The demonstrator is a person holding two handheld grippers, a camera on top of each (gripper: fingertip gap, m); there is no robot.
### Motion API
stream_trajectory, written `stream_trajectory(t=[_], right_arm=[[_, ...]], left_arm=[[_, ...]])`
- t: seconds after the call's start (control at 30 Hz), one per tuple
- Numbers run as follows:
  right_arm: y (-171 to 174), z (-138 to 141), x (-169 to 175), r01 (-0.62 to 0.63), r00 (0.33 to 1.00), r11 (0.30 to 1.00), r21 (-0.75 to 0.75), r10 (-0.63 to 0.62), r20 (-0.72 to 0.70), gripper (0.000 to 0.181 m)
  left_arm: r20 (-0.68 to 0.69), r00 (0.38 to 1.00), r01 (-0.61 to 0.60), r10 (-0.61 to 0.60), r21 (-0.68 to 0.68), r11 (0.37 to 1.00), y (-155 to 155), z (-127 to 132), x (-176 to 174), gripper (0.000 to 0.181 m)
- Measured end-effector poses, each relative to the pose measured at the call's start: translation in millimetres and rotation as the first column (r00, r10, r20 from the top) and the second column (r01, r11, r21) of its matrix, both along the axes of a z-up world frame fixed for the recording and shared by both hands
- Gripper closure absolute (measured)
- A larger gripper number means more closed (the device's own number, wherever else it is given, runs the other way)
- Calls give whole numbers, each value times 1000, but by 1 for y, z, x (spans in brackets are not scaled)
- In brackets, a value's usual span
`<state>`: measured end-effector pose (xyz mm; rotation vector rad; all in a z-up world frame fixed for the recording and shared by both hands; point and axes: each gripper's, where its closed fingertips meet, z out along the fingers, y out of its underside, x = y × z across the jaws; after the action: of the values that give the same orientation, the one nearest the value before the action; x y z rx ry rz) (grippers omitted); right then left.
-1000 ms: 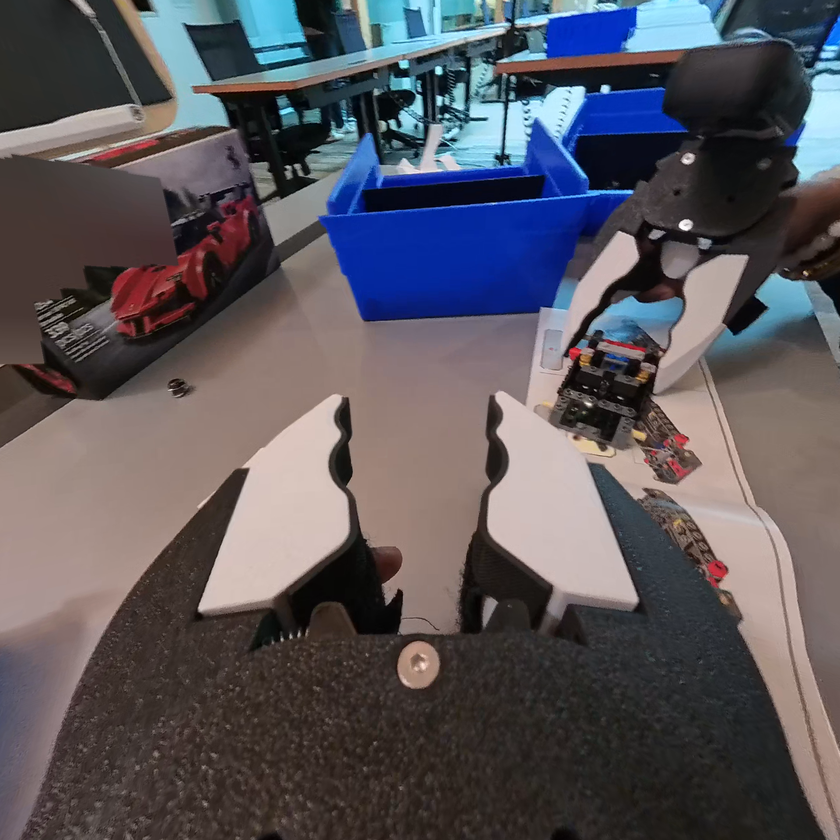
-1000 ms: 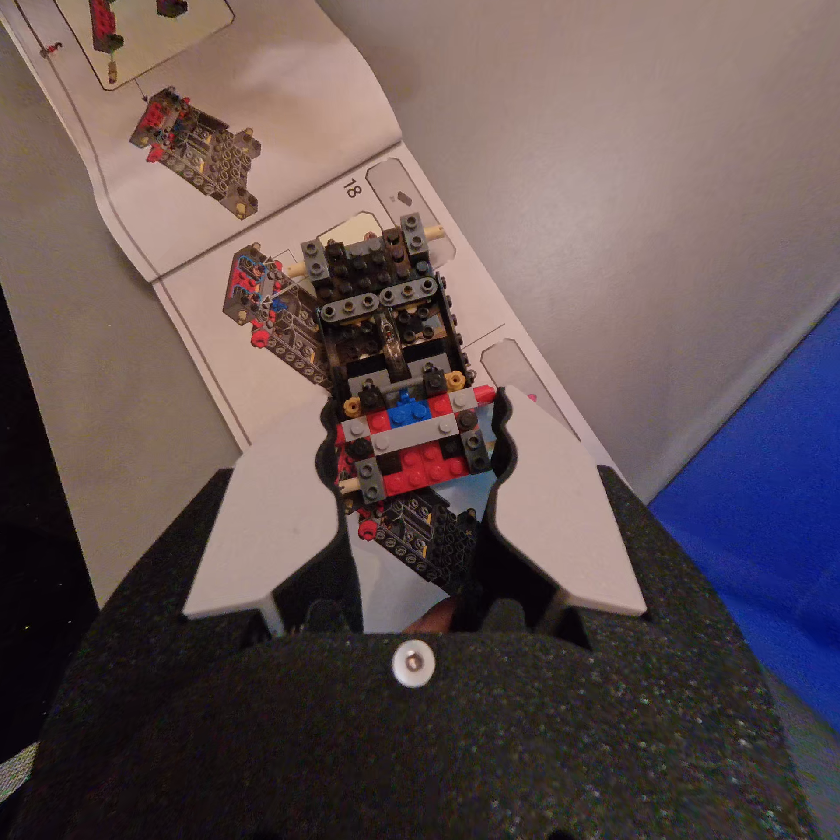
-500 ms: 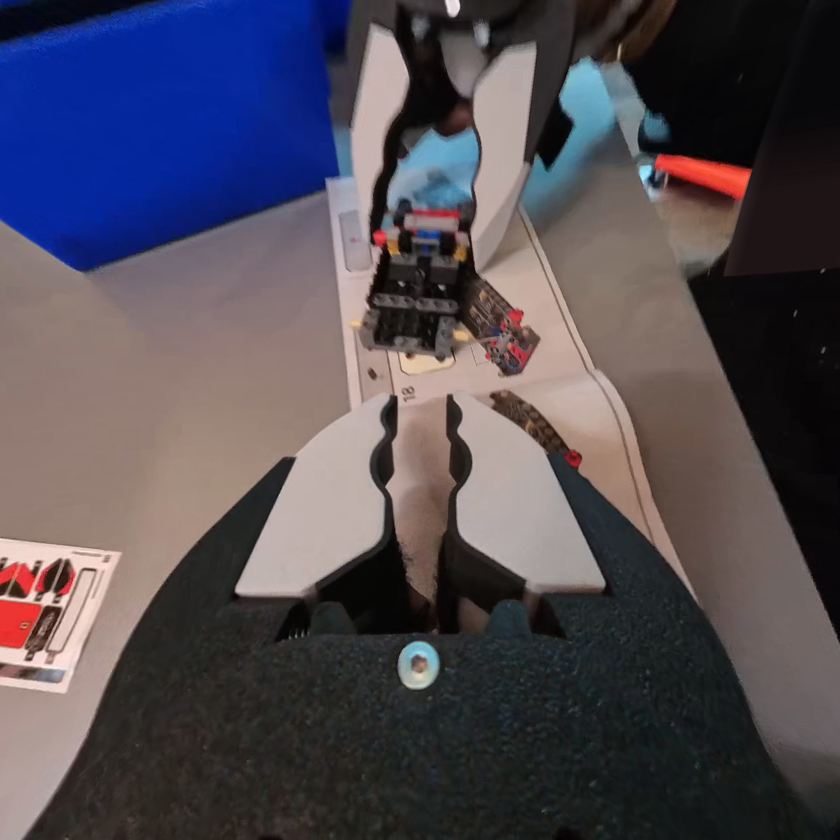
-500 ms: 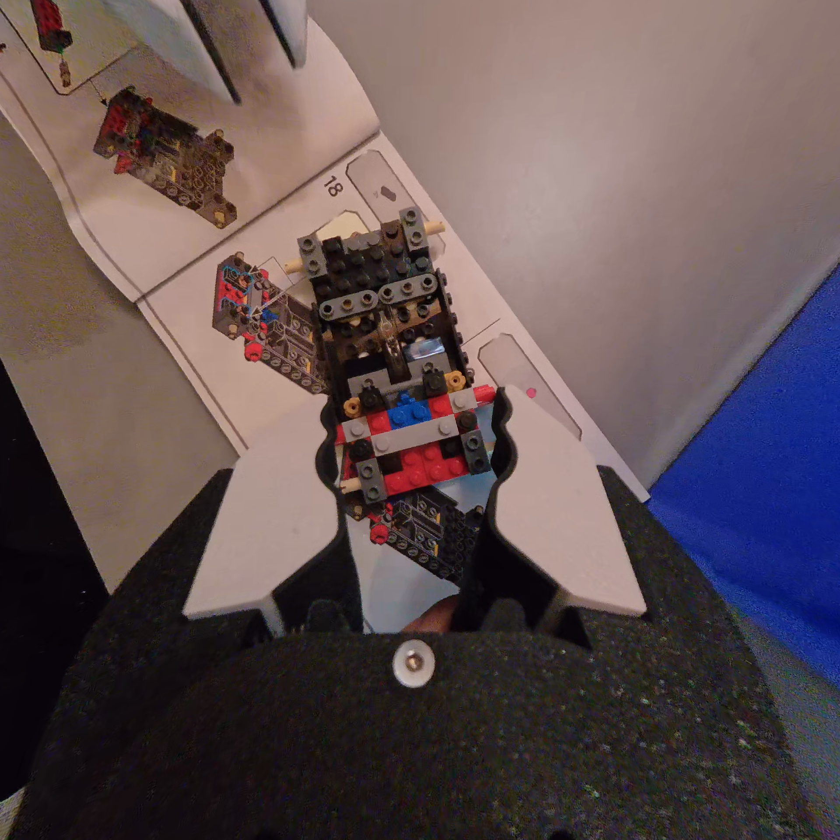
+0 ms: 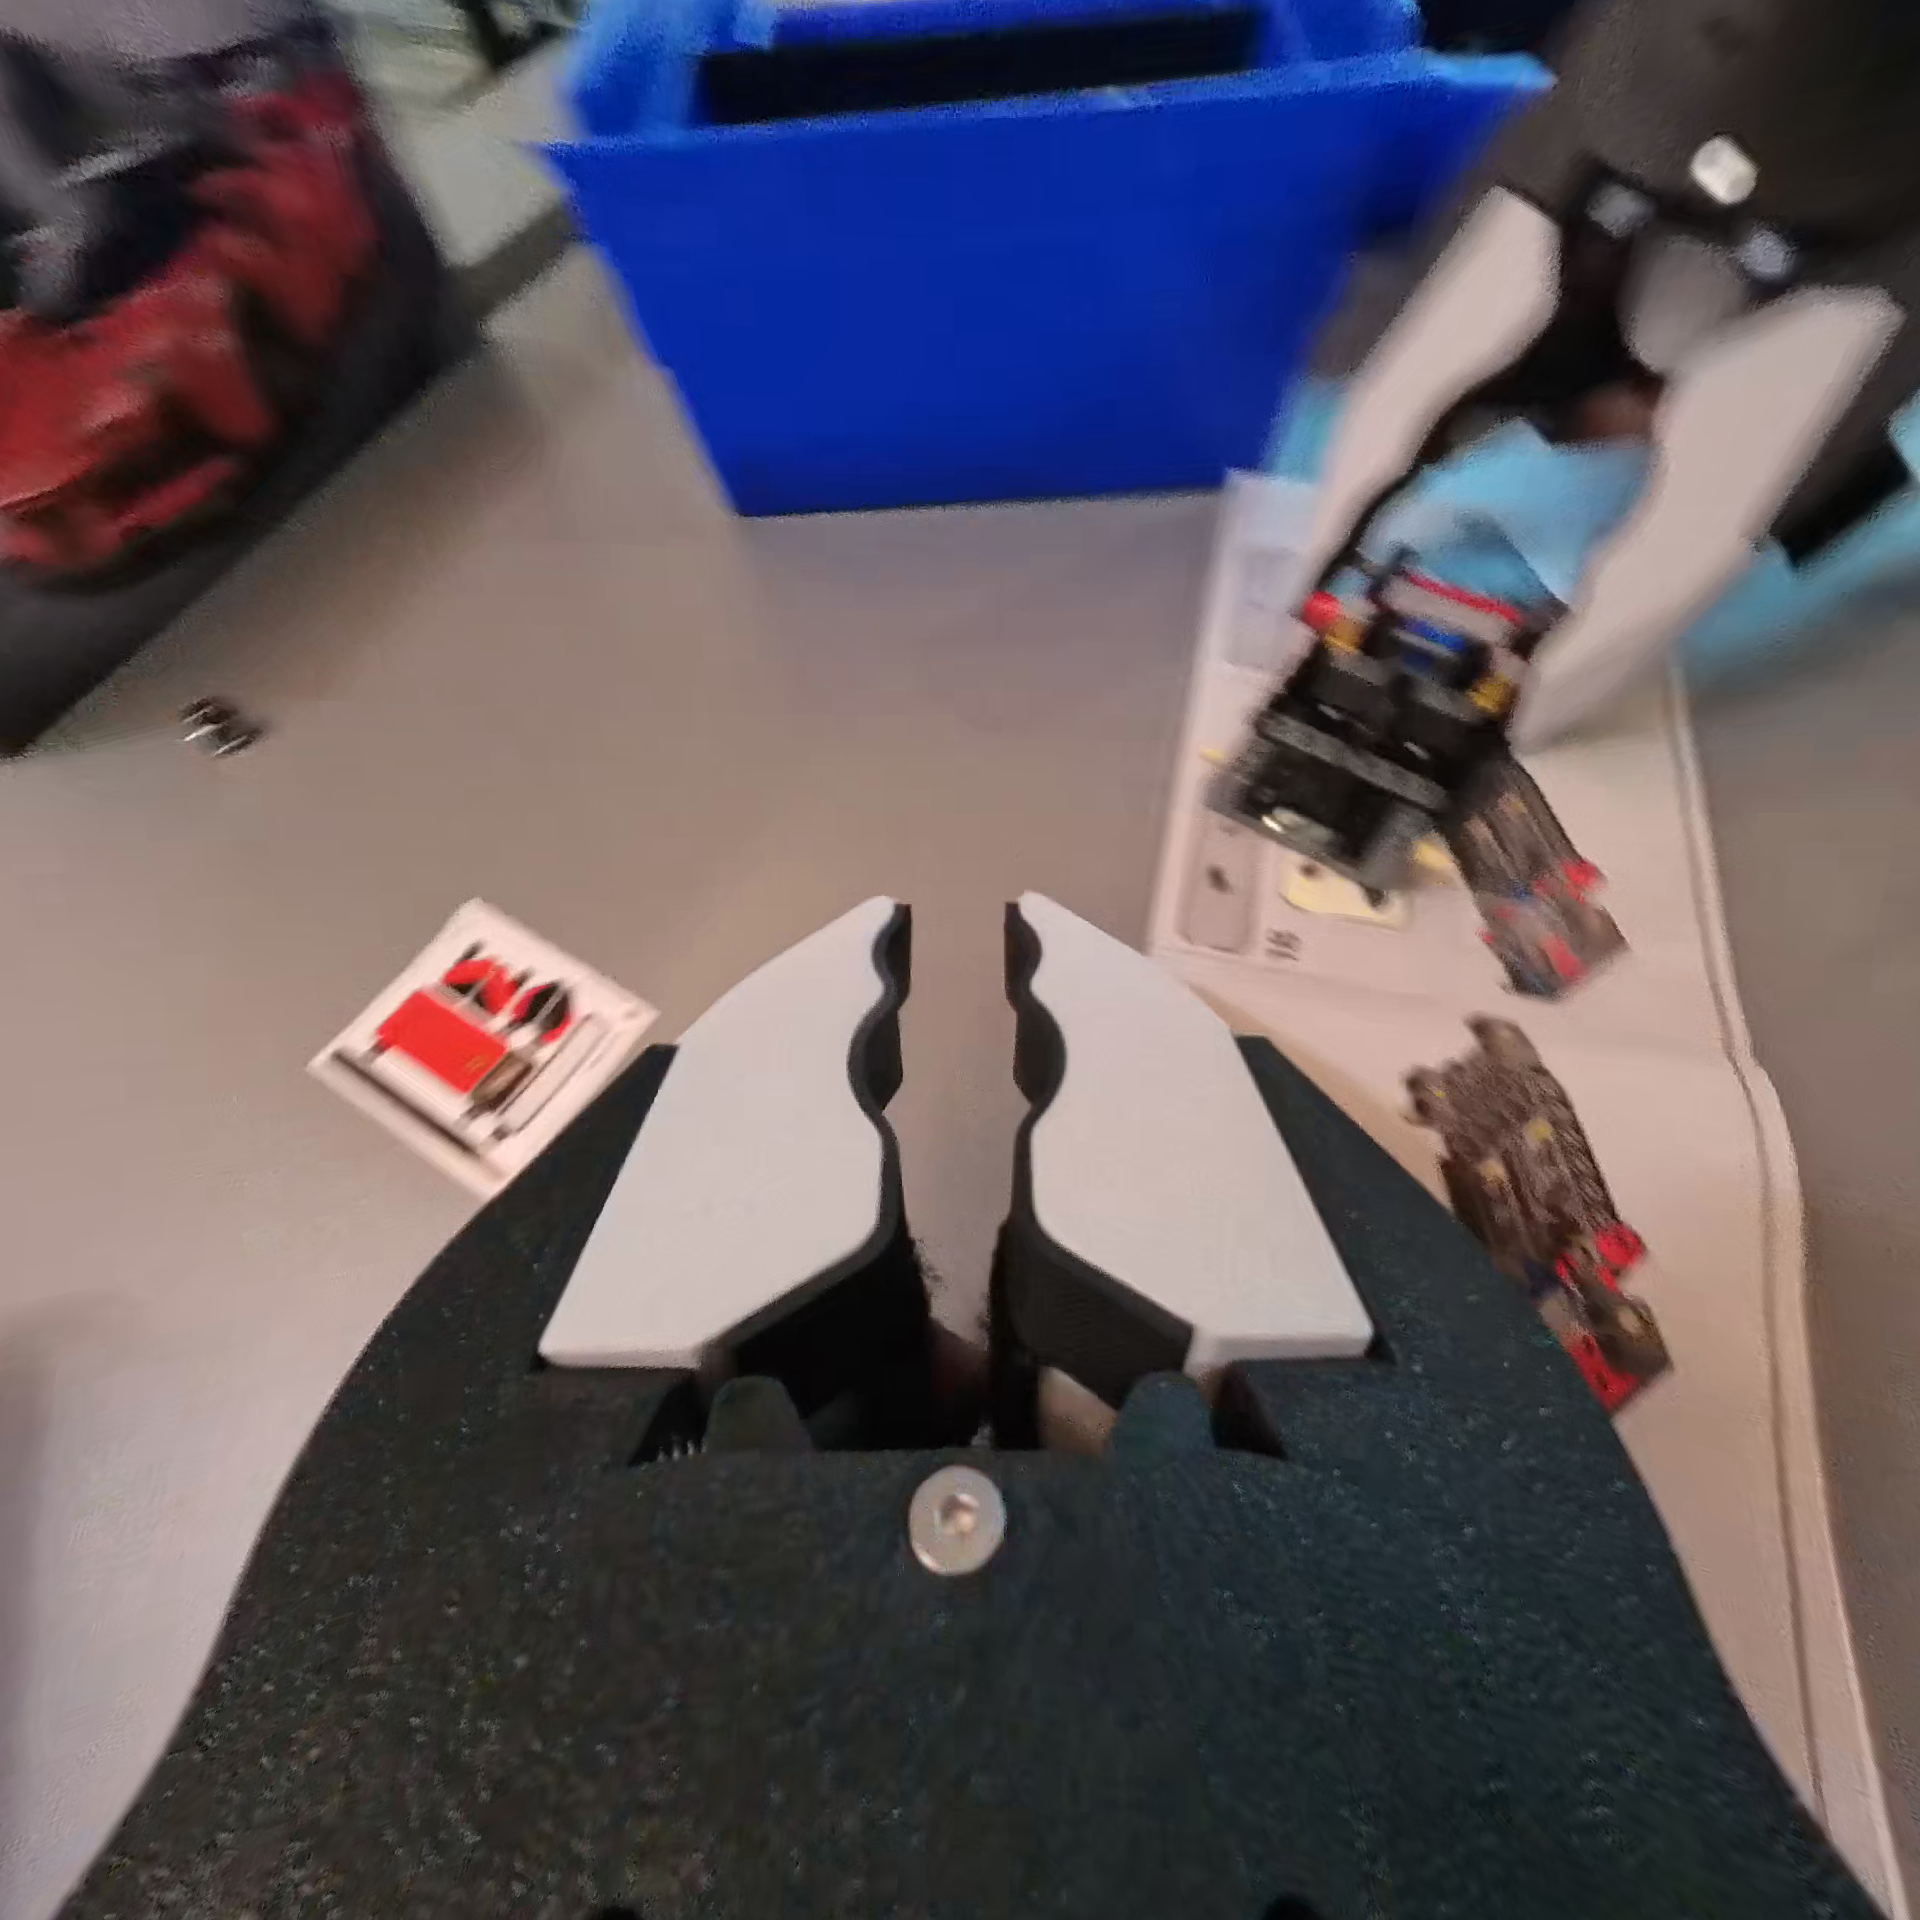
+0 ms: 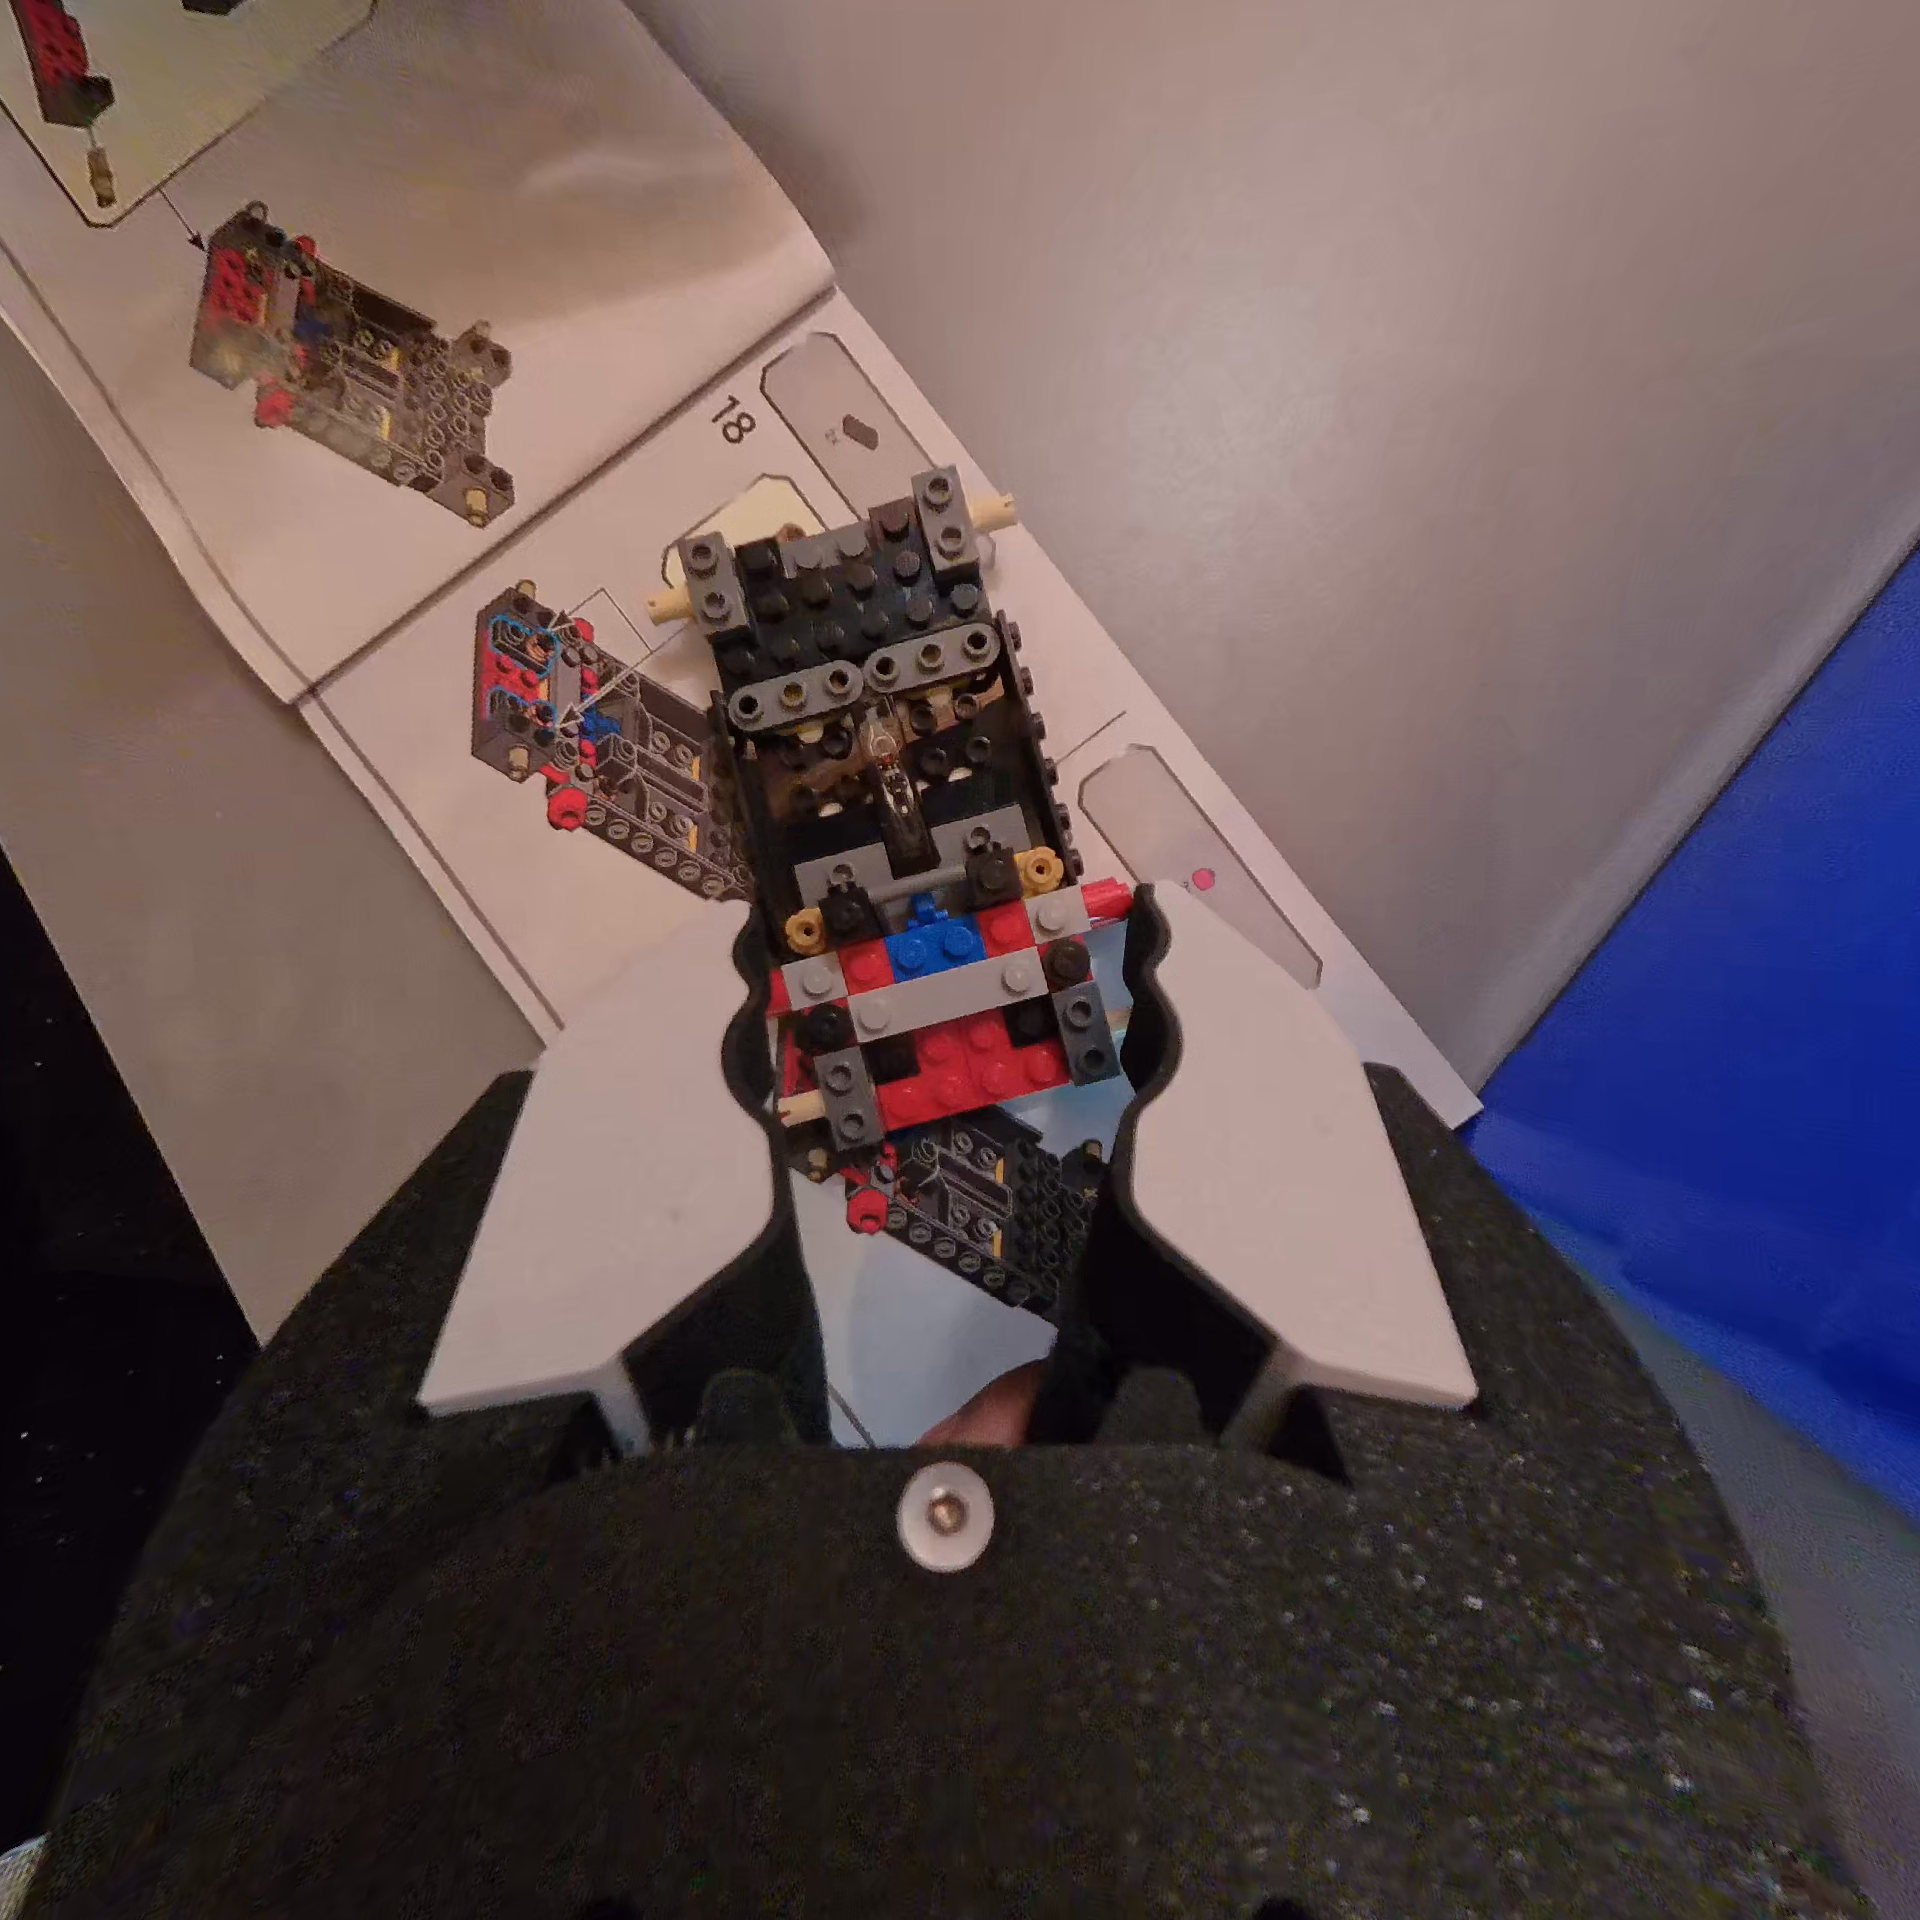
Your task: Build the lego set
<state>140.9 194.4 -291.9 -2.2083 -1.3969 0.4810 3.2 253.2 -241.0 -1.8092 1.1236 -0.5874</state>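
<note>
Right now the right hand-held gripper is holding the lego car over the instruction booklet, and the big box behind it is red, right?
Not quite. The right hand-held gripper does hold the lego car over the instruction booklet, but the left wrist view shows the big box is blue, not red.

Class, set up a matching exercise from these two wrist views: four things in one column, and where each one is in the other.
Things:
1. partly built lego car
2. sticker sheet
3. blue bin
4. instruction booklet

Places:
A. flat on the table, left of the left hand-held gripper
B. open under the model
C. between the right hand-held gripper fingers
D. far side of the table

Pairs: 1-C, 2-A, 3-D, 4-B
</note>
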Motion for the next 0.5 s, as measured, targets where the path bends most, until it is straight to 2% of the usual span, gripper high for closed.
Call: stream_trajectory(t=[0.07,0.3,0.43,0.5], right_arm=[[0,0,3,8,1000,1000,-4,-8,12,115],[1,0,8,51,998,999,-14,-50,47,115],[4,-1,17,112,991,993,-28,-109,73,116],[5,-1,18,113,991,993,-28,-111,73,115]], left_arm=[[41,994,-98,98,4,995,13,5,-14,165],[167,975,-154,149,20,988,20,25,-21,156],[130,959,-264,251,92,960,33,26,-38,157],[101,966,-249,239,107,962,32,23,-37,157]])
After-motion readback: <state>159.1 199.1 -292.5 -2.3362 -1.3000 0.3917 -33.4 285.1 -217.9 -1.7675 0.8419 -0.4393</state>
